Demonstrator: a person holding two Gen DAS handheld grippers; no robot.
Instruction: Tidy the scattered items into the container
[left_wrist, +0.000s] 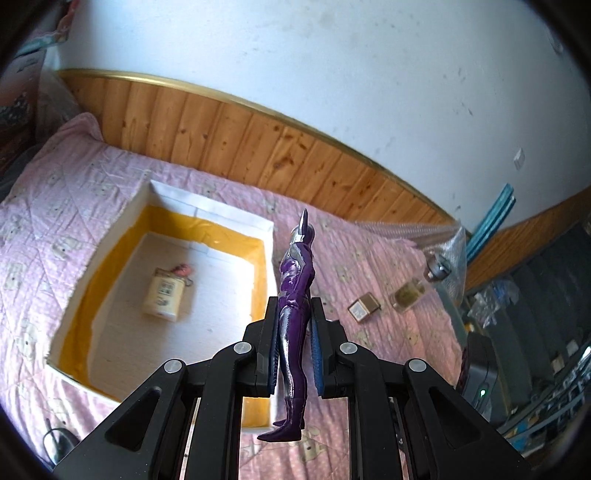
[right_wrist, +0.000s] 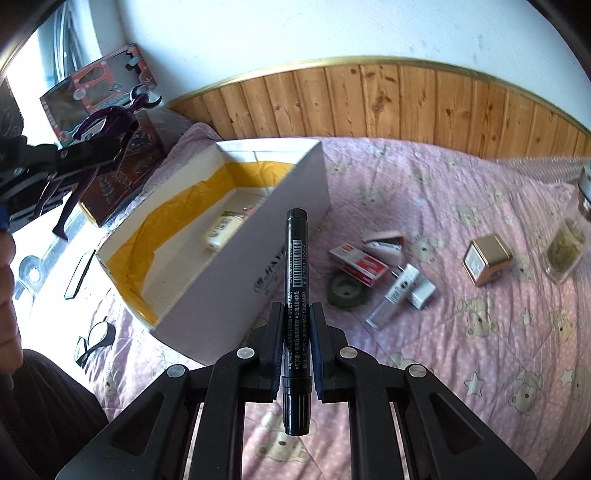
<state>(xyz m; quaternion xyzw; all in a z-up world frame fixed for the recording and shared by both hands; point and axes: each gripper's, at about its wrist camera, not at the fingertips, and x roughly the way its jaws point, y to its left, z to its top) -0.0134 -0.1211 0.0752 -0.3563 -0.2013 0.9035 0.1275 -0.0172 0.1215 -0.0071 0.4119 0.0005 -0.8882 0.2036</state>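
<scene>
My left gripper (left_wrist: 293, 314) is shut on a purple and silver toy figure (left_wrist: 293, 295) that stands upright between the pads, above the near right corner of the white box (left_wrist: 258, 225) with a yellow lining. A cream bottle (left_wrist: 162, 297) lies inside the box. My right gripper (right_wrist: 295, 314) is shut on a black marker pen (right_wrist: 295, 280) held lengthwise, just right of the white box (right_wrist: 258, 229). In the right wrist view the left gripper (right_wrist: 114, 147) with the purple figure (right_wrist: 110, 122) hangs at the far left, above the box's left side.
On the pink quilt right of the box lie a red and white pack (right_wrist: 360, 264), a dark round piece (right_wrist: 345, 290), a clear tube (right_wrist: 391, 297), a brown cube box (right_wrist: 487, 260) and a glass jar (right_wrist: 565, 245). Spectacles (right_wrist: 92, 341) lie at the left. Wood panelling (right_wrist: 406, 99) backs the bed.
</scene>
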